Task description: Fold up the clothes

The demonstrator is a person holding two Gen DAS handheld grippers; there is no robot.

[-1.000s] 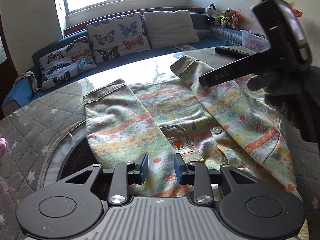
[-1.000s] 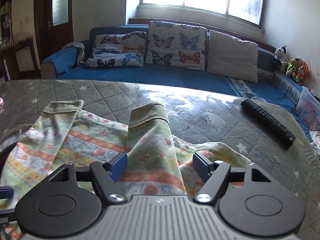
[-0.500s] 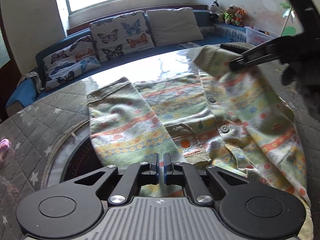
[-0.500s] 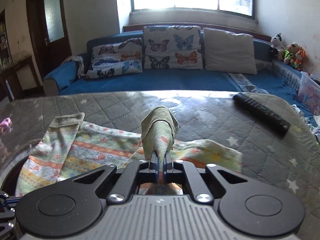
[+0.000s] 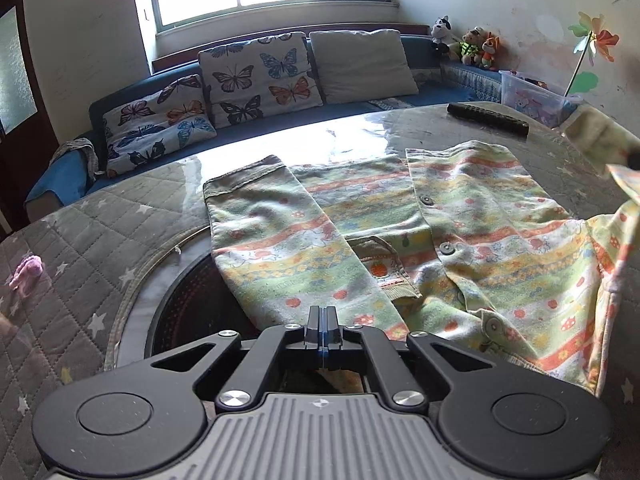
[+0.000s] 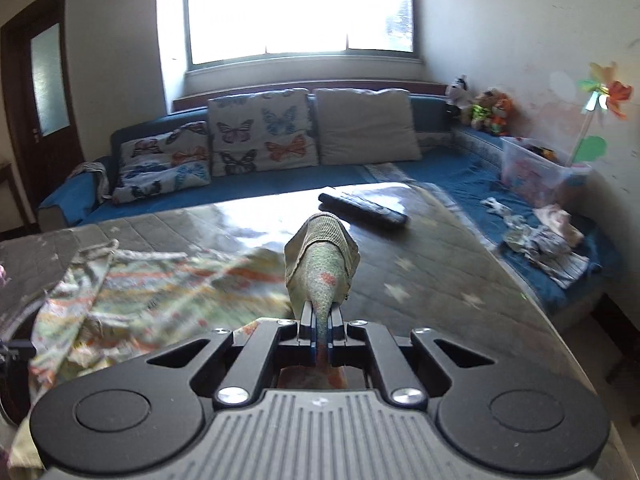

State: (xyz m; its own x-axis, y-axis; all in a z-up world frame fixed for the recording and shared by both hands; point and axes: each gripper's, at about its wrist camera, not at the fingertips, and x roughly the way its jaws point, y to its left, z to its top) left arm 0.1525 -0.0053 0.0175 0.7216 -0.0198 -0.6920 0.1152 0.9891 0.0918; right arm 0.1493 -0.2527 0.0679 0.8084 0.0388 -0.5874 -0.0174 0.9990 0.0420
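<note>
Shirt (image 5: 400, 232) lies spread on the quilted table (image 5: 100, 240), near the remote (image 5: 488, 117). Left gripper (image 5: 323, 322) is clamped tight on its near edge. Right gripper (image 6: 320, 320) pinches one sleeve (image 6: 322, 264), lifted off the table.

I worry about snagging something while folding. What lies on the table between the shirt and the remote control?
In the left wrist view, only bare glossy table lies between the shirt and the remote control; nothing sits there.
</note>
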